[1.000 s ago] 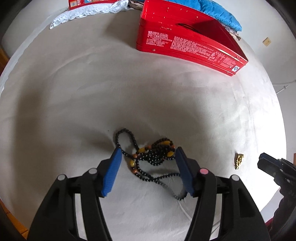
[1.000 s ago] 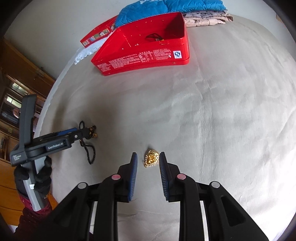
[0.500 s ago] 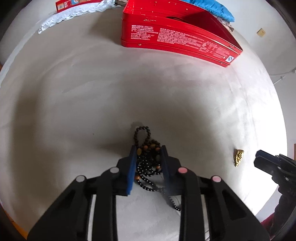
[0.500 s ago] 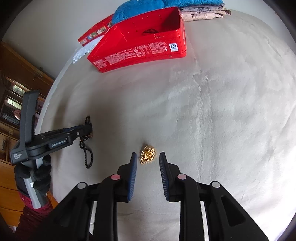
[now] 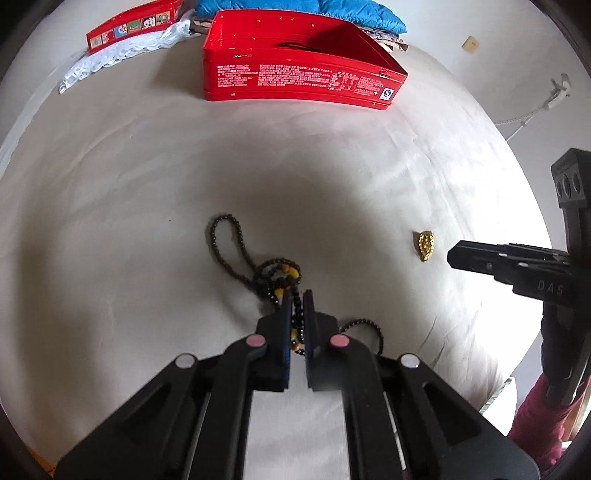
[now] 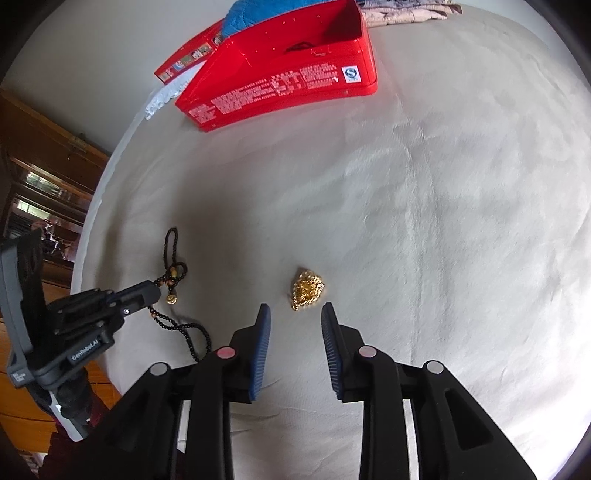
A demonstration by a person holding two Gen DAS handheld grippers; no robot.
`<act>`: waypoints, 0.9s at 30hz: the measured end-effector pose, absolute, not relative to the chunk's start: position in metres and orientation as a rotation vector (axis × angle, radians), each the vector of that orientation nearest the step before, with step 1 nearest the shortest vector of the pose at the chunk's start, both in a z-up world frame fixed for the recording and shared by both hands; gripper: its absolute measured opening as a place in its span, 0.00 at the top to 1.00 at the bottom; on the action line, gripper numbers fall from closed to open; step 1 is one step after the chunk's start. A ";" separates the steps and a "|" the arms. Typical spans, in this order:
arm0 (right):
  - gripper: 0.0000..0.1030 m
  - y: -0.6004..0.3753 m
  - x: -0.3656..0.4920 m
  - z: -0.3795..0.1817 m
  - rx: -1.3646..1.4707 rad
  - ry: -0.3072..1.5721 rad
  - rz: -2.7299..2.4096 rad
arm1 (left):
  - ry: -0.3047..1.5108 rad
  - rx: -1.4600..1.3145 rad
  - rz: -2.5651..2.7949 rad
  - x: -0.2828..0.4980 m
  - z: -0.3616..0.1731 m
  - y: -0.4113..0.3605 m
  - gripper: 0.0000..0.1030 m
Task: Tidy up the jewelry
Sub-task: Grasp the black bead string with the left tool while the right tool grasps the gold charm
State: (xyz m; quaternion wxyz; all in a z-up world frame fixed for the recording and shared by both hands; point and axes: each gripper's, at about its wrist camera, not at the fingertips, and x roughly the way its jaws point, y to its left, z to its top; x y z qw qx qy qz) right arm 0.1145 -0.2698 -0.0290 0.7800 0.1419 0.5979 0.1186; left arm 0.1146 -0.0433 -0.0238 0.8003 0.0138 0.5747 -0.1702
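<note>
- Left wrist view: my left hand-held gripper pointed steeply down at the bed, its jaws pinched tight on the black bead necklace, strands with amber beads caught between the blue pads.
- One loop of the necklace lay on the sheet up and to the left of the fingertips; another curled out to the right, just beside the right finger.
- The gold pendant lay well to the right of the necklace, with the tip of my right hand-held gripper near it, coming in from the right edge.
- At the far side of the bed stood the open red tin, a dark item inside it; the red lid and a white lace cloth lay to its left, and a blue padded garment behind it.
- Nothing lay between the necklace and the tin.
- Right wrist view: my right hand-held gripper was tilted down towards the sheet, jaws opening with a moderate gap, and nothing between the pads.
- The gold pendant sat just beyond the fingertips, centred on the gap, untouched.
- To the left, my left hand-held gripper held the black bead necklace, with beads trailing onto the sheet below it.
- A gloved hand with a dark red sleeve held that handle.
- The red tin stood at the far edge, with wooden furniture past the bed on the left.
</note>
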 end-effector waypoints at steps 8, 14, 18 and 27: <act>0.69 -0.270 0.125 -0.040 0.329 1.329 0.228 | 1.255 0.046 -0.319 0.125 -0.040 -0.036 0.76; 0.68 -0.262 0.132 -0.050 0.305 1.364 0.209 | 1.265 0.069 -0.298 0.134 -0.050 -0.038 0.60; 0.69 -0.250 0.136 -0.049 0.236 1.361 0.186 | 1.284 0.074 -0.308 0.138 -0.057 -0.044 0.62; 0.82 -0.229 0.131 -0.048 0.060 1.335 0.146 | 1.267 0.113 -0.323 0.131 -0.057 -0.055 0.90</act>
